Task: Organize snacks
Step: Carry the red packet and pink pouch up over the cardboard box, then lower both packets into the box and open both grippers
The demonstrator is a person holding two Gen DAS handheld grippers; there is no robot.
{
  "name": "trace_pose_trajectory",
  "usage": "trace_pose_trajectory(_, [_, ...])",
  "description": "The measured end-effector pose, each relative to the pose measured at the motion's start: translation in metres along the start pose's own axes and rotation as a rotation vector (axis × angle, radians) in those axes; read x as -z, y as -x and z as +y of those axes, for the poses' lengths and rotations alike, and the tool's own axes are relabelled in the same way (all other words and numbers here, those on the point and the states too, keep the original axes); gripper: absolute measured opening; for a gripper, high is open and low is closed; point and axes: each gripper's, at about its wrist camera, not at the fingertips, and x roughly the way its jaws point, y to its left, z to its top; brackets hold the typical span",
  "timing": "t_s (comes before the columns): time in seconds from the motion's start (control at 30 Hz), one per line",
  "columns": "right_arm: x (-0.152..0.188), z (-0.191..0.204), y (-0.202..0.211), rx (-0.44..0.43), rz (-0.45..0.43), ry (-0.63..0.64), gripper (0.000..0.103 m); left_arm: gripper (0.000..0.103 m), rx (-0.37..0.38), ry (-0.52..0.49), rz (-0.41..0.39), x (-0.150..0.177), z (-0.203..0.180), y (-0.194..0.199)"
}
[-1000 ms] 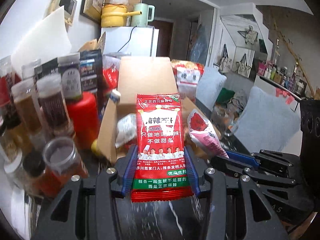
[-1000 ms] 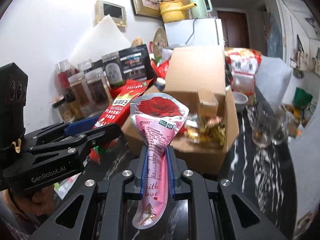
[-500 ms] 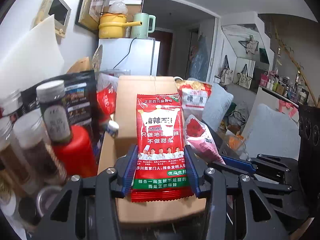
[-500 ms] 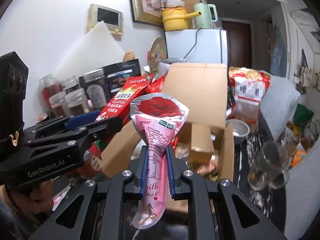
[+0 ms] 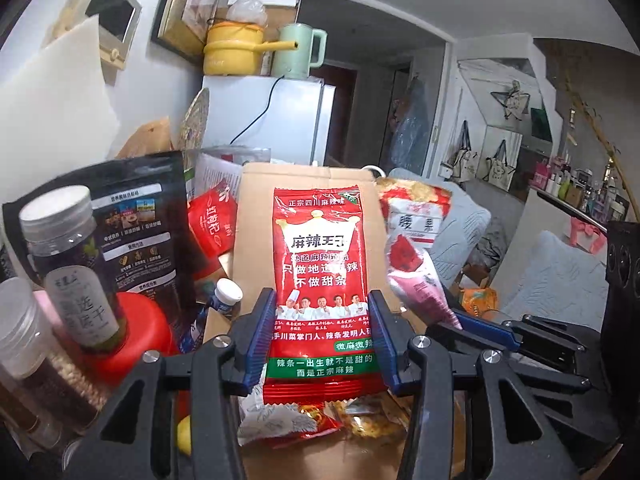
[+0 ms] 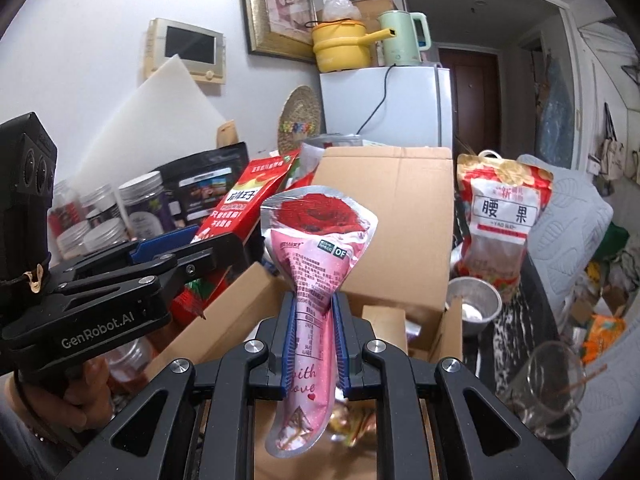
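My left gripper (image 5: pixel 322 312) is shut on a flat red spicy-strip snack packet (image 5: pixel 320 272), held upright above the open cardboard box (image 5: pixel 256 224). My right gripper (image 6: pixel 314 320) is shut on the narrow stem of a pink rose-shaped snack pouch (image 6: pixel 316 248), also over the box (image 6: pixel 400 216). Each gripper shows in the other's view: the right one with its pink pouch (image 5: pixel 416 280) at the right, the left one (image 6: pixel 188 252) with its red packet (image 6: pixel 244 204) at the left. Loose snack packs (image 5: pixel 320 416) lie inside the box.
Jars (image 5: pixel 68 268), a red lid (image 5: pixel 136 328) and a black pouch (image 5: pixel 140 232) crowd the left side. A cashew bag (image 6: pixel 500 216), a metal bowl (image 6: pixel 474 304) and a glass (image 6: pixel 544 392) stand right of the box. A white fridge (image 6: pixel 384 108) is behind.
Both grippers have carried their packets forward, from in front of the box to over its open top. The box and the jars now loom closer. Both grips are unchanged.
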Motion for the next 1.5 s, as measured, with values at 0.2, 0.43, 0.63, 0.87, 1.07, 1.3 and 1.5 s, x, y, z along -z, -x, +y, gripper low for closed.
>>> trace_pose_trajectory(0.2, [0.001,-0.01,-0.028,-0.013,0.039,-0.031,0.017,0.045,-0.017,0.005,0.065,0.006,0.008,-0.028])
trace_pose_trajectory(0.43, [0.009,-0.017,-0.056,-0.02,0.127,-0.042,0.017,0.045,-0.022,0.001,0.168,0.021,0.007,-0.06])
trace_pose_trajectory(0.63, [0.015,-0.02,-0.067,-0.038,0.168,-0.054,0.018,0.045,-0.048,-0.02,0.228,0.031,0.006,-0.078])
trace_pose_trajectory(0.87, [0.024,-0.021,-0.088,-0.036,0.247,-0.069,0.018,0.045,-0.064,0.008,0.319,0.04,0.018,-0.099])
trace_pose_trajectory(1.07, [0.026,-0.02,-0.093,-0.035,0.259,-0.065,0.02,0.045,-0.068,0.023,0.38,0.048,0.022,-0.113])
trace_pose_trajectory(1.3, [0.028,-0.024,-0.093,-0.037,0.263,-0.079,0.025,0.046,-0.085,0.017,0.404,0.052,0.021,-0.118])
trace_pose_trajectory(1.5, [0.025,-0.026,-0.09,-0.009,0.255,-0.079,0.032,0.049,-0.127,0.011,0.449,0.054,0.022,-0.124])
